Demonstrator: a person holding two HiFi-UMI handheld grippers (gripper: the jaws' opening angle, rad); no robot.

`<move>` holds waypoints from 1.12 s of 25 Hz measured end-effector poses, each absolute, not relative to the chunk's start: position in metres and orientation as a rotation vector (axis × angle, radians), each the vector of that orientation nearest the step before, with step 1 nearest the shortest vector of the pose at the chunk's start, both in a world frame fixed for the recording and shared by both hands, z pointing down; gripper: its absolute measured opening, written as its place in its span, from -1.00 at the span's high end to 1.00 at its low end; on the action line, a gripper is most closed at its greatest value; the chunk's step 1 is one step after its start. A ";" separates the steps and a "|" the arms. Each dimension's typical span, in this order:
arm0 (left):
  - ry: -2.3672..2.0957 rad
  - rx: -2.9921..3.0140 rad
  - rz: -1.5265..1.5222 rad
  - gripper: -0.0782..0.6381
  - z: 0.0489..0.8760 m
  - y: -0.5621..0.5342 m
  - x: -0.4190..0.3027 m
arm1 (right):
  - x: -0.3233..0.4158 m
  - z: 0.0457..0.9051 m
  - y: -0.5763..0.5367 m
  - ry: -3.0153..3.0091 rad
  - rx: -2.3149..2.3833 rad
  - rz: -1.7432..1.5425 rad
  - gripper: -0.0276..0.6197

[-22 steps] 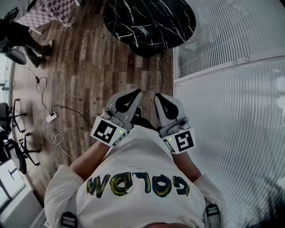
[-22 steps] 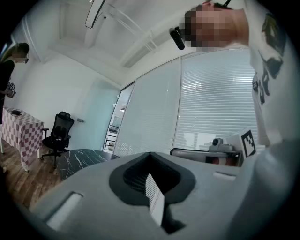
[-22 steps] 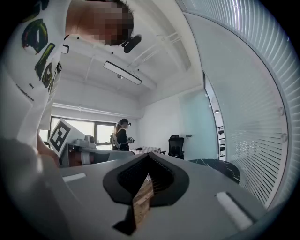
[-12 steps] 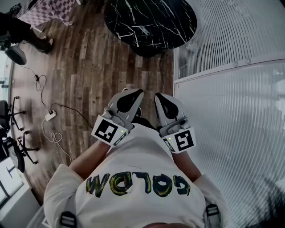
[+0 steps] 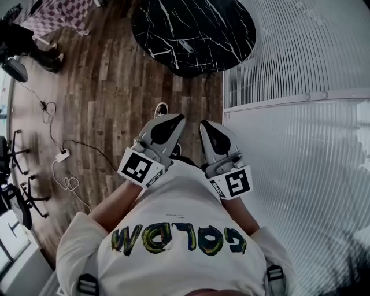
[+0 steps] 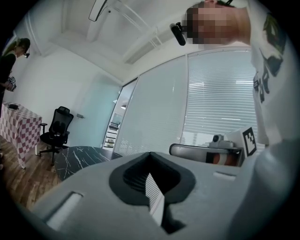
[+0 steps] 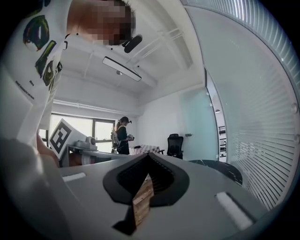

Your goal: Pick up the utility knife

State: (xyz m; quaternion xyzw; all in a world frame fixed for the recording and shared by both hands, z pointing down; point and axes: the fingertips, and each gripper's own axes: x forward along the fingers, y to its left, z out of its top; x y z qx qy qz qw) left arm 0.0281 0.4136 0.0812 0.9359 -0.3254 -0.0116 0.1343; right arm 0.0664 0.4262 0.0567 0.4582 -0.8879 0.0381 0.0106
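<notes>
The utility knife is a small grey shape lying on the round black marble table at the top of the head view. Both grippers are held level close to the person's white T-shirt, far short of the table. My left gripper has its jaws together at the tips with nothing between them, as the left gripper view also shows. My right gripper is likewise shut and empty. The table's edge appears low in the left gripper view.
A glass wall with blinds runs along the right. On the wooden floor at the left lie a power strip and cable, with office chairs beyond. A checkered table and another person stand farther off.
The view has shifted a little toward the black table, and the tip of a shoe now shows on the floor ahead of the grippers. Both grippers stay shut against the chest.
</notes>
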 end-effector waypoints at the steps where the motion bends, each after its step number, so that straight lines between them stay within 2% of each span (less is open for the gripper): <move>1: -0.943 2.713 -0.033 0.77 0.081 0.404 0.027 | 0.065 0.057 0.417 -2.769 1.429 0.118 0.91; 28: -0.826 2.712 -0.076 0.77 0.074 0.155 -0.016 | 0.029 0.051 0.164 -2.653 1.546 0.114 0.91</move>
